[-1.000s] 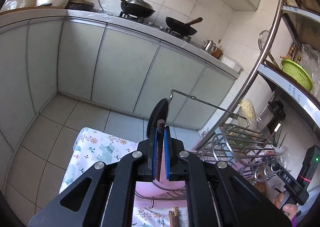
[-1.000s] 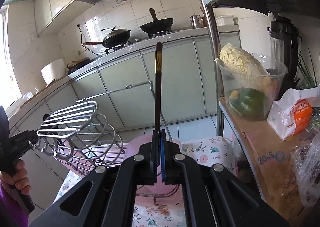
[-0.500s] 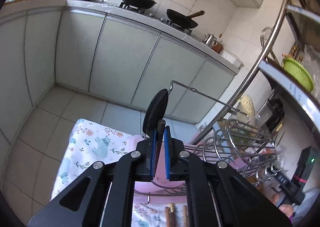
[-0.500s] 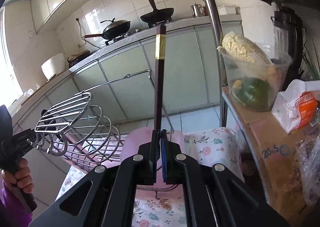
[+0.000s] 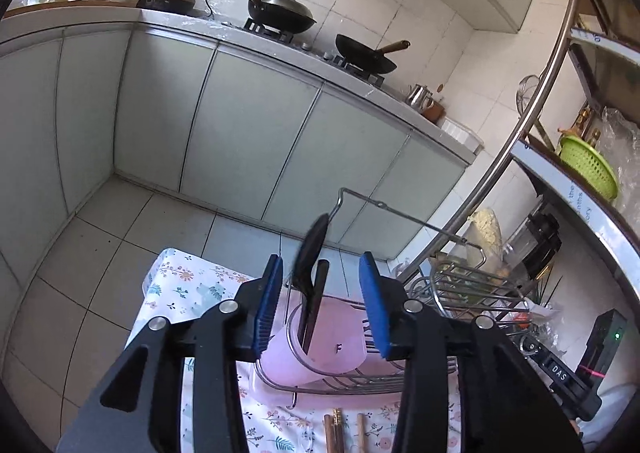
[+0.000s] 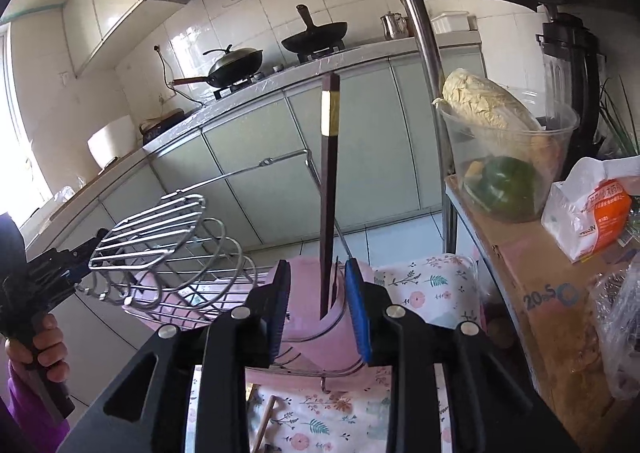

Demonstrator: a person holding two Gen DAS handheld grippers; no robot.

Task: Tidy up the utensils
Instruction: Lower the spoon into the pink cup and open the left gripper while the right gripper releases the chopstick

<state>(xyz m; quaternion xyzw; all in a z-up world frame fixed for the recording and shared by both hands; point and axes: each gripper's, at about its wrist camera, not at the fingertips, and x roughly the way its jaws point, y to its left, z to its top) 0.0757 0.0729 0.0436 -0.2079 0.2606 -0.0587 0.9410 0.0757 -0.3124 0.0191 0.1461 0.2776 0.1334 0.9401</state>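
A black spatula (image 5: 313, 249) stands upright in a pink utensil cup (image 5: 320, 349) at the end of a wire dish rack (image 5: 460, 293). My left gripper (image 5: 320, 305) is open, its blue pads either side of the spatula, not touching. In the right wrist view a dark chopstick with a gold band (image 6: 329, 189) stands in a pink cup (image 6: 320, 317). My right gripper (image 6: 318, 301) is open around it. Wooden chopsticks (image 5: 340, 433) lie on the floral cloth below.
The rack sits on a table with a floral cloth (image 5: 180, 285). A metal shelf post (image 5: 520, 125) rises at the right. A cardboard box (image 6: 540, 293) with a cabbage container (image 6: 500, 141) stands right. Kitchen cabinets and woks are behind.
Both grippers have opened. The left let go of the spatula and the right let go of the dark chopstick; both now stand in the pink cups.
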